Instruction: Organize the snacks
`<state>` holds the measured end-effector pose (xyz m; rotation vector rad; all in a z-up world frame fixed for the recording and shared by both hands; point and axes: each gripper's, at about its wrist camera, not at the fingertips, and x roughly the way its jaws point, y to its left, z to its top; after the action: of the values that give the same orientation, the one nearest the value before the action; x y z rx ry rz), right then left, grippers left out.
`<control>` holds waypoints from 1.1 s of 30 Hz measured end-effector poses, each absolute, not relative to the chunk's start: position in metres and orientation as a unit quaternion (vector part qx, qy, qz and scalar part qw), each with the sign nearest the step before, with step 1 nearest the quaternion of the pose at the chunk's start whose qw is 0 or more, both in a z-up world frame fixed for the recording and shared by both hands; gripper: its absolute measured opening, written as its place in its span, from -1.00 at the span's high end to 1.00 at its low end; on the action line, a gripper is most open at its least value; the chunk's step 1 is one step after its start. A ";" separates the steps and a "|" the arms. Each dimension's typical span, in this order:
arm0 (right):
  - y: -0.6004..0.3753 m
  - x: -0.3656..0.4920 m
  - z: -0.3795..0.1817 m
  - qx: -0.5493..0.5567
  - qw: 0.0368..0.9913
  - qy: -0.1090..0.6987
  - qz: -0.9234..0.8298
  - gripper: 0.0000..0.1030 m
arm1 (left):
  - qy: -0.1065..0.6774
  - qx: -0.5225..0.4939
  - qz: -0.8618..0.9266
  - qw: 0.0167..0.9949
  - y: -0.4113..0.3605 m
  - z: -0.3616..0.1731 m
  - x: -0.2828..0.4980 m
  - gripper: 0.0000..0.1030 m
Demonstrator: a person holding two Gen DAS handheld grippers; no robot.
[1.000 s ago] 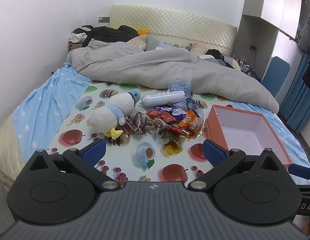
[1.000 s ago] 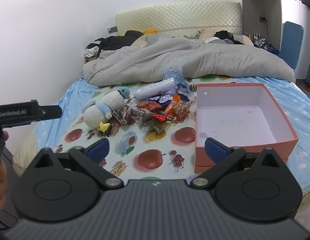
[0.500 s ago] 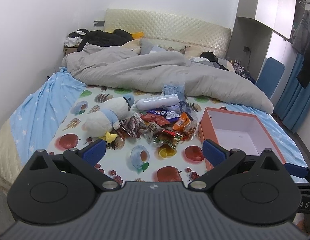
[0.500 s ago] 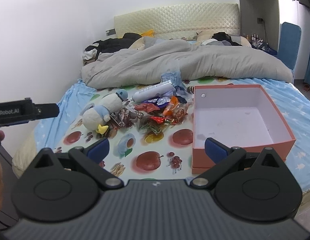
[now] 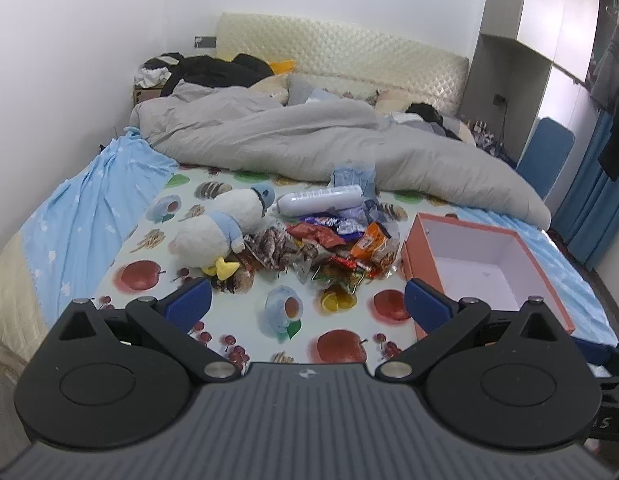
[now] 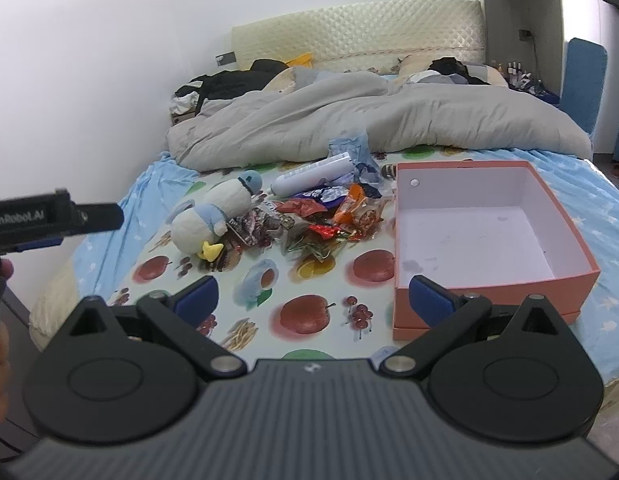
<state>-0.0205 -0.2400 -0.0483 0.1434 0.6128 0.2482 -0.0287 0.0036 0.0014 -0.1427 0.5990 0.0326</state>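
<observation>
A pile of snack packets (image 5: pixel 329 248) lies on the fruit-print sheet in the middle of the bed; it also shows in the right wrist view (image 6: pixel 317 220). A white tube-shaped pack (image 5: pixel 321 205) lies behind the pile. An open orange box with a white inside (image 5: pixel 485 264) stands to the right of the pile and shows empty in the right wrist view (image 6: pixel 489 232). My left gripper (image 5: pixel 307 306) is open and empty, held back from the bed's near edge. My right gripper (image 6: pixel 311 294) is open and empty, near the box's front corner.
A white plush duck (image 5: pixel 219 232) lies left of the pile, touching it. A grey duvet (image 5: pixel 329 148) covers the far half of the bed. A wall runs along the left. The left gripper's body (image 6: pixel 49 216) shows at the left of the right wrist view.
Both grippers have drawn back and risen a little, so the bed looks farther away. Nothing on the bed has moved. Both stay open.
</observation>
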 end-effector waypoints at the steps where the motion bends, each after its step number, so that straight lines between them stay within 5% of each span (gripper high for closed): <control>1: -0.240 -0.020 -0.048 0.070 0.943 0.301 0.122 -1.00 | 0.294 -0.067 0.016 0.953 0.003 0.001 -0.029 -1.00; 33: -0.244 -0.015 -0.063 0.041 0.939 0.325 0.105 -1.00 | 0.332 -0.089 0.013 0.939 0.000 -0.031 -0.009 -1.00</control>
<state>-0.0148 -0.2444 -0.0628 0.0845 0.6634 0.2134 -0.0086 0.0002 -0.0312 -0.1807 0.6785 0.0275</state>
